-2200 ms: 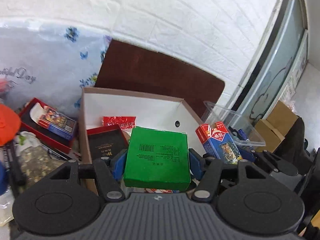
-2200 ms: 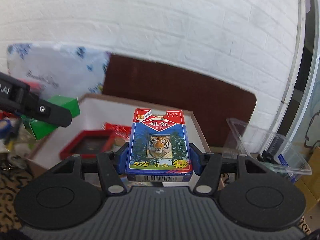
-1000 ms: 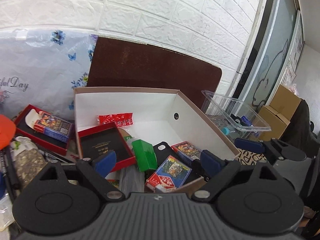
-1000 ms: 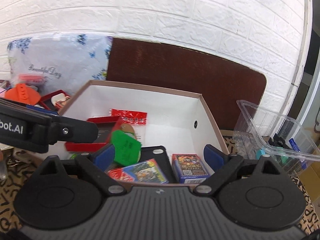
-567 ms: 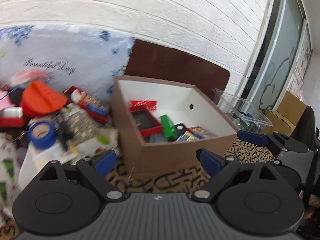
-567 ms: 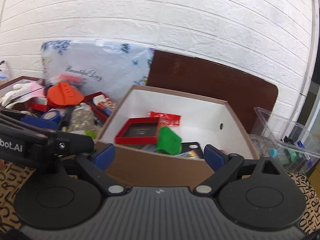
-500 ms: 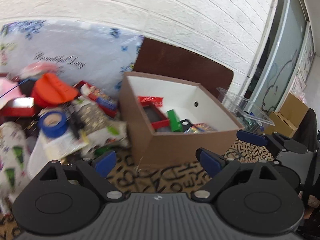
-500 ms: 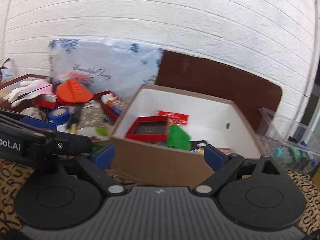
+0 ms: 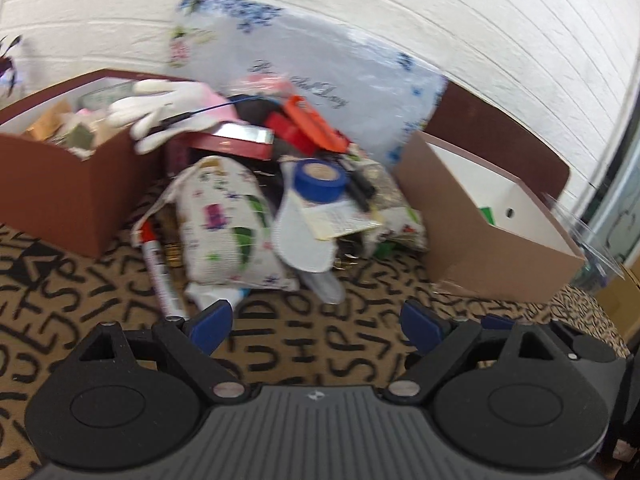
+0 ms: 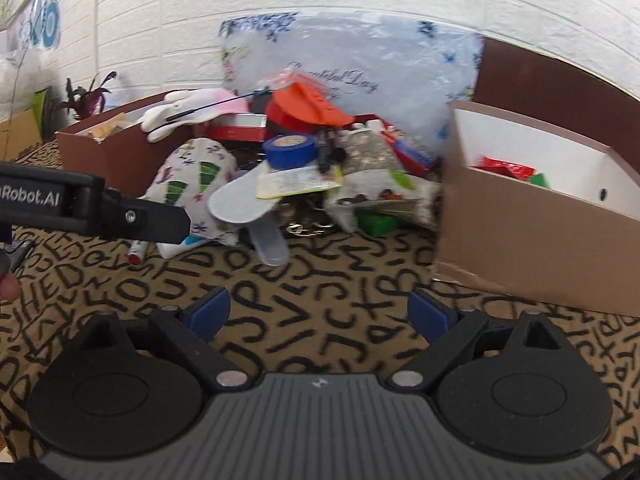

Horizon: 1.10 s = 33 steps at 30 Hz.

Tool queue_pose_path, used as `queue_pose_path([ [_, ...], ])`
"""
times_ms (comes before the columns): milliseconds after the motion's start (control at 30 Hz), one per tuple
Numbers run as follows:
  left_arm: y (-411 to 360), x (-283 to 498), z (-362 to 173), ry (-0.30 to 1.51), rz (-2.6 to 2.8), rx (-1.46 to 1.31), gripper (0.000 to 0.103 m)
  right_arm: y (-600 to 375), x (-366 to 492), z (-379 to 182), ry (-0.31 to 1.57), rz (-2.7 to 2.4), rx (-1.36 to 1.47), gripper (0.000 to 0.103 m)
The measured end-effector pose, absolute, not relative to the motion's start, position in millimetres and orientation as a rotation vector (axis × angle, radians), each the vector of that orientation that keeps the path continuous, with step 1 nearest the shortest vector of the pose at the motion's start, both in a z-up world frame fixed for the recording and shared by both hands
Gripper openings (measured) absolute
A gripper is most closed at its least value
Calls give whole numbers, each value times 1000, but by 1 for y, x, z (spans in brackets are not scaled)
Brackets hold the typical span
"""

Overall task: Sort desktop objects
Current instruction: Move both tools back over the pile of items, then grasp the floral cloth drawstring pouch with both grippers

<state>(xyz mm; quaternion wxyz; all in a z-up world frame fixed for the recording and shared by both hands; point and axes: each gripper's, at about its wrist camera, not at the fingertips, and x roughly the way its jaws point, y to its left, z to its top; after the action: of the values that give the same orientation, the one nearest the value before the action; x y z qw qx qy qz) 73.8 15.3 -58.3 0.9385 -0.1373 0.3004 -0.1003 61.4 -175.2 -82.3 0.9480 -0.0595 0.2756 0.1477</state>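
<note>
A heap of loose objects lies on the lettered cloth between two brown boxes. It holds a blue tape roll [image 9: 320, 179] [image 10: 289, 150], a patterned cloth pouch [image 9: 230, 224] [image 10: 191, 184], a grey insole [image 9: 302, 236] [image 10: 240, 200], a red-capped marker [image 9: 160, 266] and an orange plastic piece [image 10: 308, 108]. The right box [image 9: 480, 236] [image 10: 532, 236] shows red and green items inside. My left gripper [image 9: 316, 322] is open and empty in front of the heap. My right gripper [image 10: 318, 314] is open and empty too, low over the cloth.
A brown box [image 9: 60, 184] [image 10: 116, 156] at the left holds papers, with a white glove [image 9: 168, 112] draped on its corner. A floral plastic bag [image 10: 360, 68] leans on the white brick wall. The left gripper's body [image 10: 92, 204] crosses the right wrist view's left side.
Both grippers let go of their card packs into the right box, then drew back and swung left. The heap now fills the middle of both views.
</note>
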Motion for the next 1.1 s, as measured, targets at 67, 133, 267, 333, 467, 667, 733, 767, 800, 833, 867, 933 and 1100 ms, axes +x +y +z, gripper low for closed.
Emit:
queue_pose_path([
  [67, 28, 77, -60, 614, -168, -300, 94, -166, 68, -82, 561, 315, -130, 93],
  [133, 37, 83, -60, 615, -143, -305, 94, -159, 75, -80, 559, 322, -133, 93],
  [267, 48, 106, -59, 615, -114, -319, 93, -147, 97, -77, 550, 331, -113, 92],
  [333, 52, 121, -61, 627, -104, -333, 92, -141, 109, -77, 546, 330, -91, 92],
  [467, 60, 140, -69, 678, -102, -390, 88, -127, 130, -80, 566, 338, -67, 84],
  [667, 79, 150, -69, 680, -91, -423, 81, -90, 132, -79, 514, 466, -162, 82],
  [733, 83, 159, -67, 691, -86, -411, 77, -77, 138, -78, 509, 499, -188, 82],
  [767, 85, 162, -66, 697, -93, -409, 77, -70, 141, -77, 504, 514, -199, 82],
  [800, 87, 166, -66, 701, -106, -411, 77, -64, 143, -76, 492, 531, -211, 82],
  [833, 89, 169, -66, 706, -116, -413, 77, -57, 146, -75, 477, 550, -227, 82],
  [867, 90, 172, -66, 715, -123, -410, 77, -51, 150, -76, 468, 564, -247, 82],
  [933, 90, 178, -67, 727, -133, -402, 77, -39, 158, -79, 471, 572, -288, 82],
  [1100, 86, 186, -70, 739, -160, -399, 75, -30, 164, -91, 480, 566, -313, 69],
])
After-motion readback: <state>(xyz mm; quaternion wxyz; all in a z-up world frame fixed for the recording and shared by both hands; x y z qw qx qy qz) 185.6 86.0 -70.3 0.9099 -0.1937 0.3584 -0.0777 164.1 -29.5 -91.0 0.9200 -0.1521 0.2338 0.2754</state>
